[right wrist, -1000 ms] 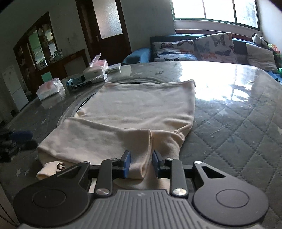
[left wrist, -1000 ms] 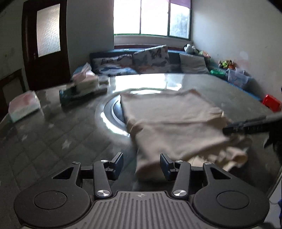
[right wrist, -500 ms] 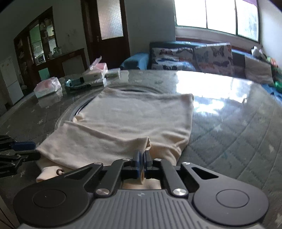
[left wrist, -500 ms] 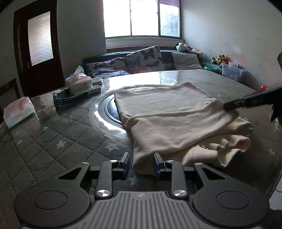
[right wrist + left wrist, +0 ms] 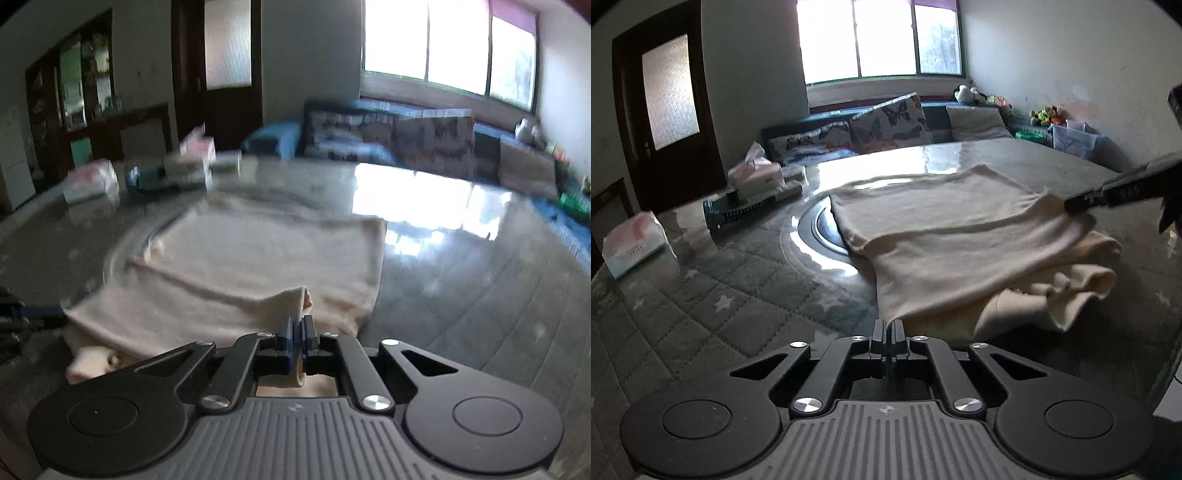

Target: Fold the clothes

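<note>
A cream garment (image 5: 960, 236) lies partly folded on the quilted table (image 5: 701, 295), its thick rolled end at the right. My left gripper (image 5: 887, 326) is shut on the garment's near corner, which tapers into the closed pads. In the right wrist view the same garment (image 5: 258, 251) spreads ahead, blurred. My right gripper (image 5: 297, 328) is shut on its near folded edge, with fabric showing between and behind the pads. The right gripper (image 5: 1071, 205) also reaches in from the right of the left wrist view, pinching the raised edge. The left gripper (image 5: 55, 317) shows at the far left edge.
A round glass turntable ring (image 5: 812, 236) lies under the garment's left side. Two tissue boxes (image 5: 635, 240) (image 5: 757, 173) and a dark tray (image 5: 738, 212) stand at the table's far left. A sofa with cushions (image 5: 886, 122) lines the wall beyond. The table's edge curves close at the right.
Both grippers went from open to shut on the garment's near edge, the right one first. The right gripper's edge now sits a little raised, and its view has blurred.
</note>
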Action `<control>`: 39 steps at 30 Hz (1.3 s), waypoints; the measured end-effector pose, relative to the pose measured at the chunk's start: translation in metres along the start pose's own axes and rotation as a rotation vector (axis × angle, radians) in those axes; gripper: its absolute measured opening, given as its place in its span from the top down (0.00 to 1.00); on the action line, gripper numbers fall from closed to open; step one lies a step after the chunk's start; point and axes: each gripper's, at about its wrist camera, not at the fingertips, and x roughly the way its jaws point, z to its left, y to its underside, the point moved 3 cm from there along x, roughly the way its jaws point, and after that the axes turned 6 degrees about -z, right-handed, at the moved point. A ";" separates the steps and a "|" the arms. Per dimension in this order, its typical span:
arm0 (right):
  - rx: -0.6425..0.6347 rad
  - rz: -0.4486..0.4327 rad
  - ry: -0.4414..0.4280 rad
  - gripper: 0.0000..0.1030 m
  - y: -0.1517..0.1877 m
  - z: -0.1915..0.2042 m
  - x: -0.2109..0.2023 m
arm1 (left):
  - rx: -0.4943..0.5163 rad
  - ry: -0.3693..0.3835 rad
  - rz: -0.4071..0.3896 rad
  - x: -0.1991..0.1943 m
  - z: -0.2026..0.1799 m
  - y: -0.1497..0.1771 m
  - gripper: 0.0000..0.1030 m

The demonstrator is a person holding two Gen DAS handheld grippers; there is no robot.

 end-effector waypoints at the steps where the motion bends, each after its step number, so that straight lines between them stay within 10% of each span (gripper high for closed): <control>1: -0.004 0.011 0.006 0.95 0.002 0.000 0.002 | -0.002 0.004 0.007 -0.001 0.002 0.000 0.96; 18: -0.022 -0.037 -0.065 0.92 -0.010 0.013 0.017 | -0.044 0.103 -0.010 0.068 -0.005 -0.067 0.94; 23: -0.012 -0.009 -0.062 0.92 -0.004 0.007 0.028 | -0.048 0.011 0.040 0.095 0.004 -0.055 0.95; 39: -0.006 -0.015 -0.086 0.88 -0.001 -0.004 0.019 | -0.040 -0.001 -0.006 0.065 0.011 -0.058 0.93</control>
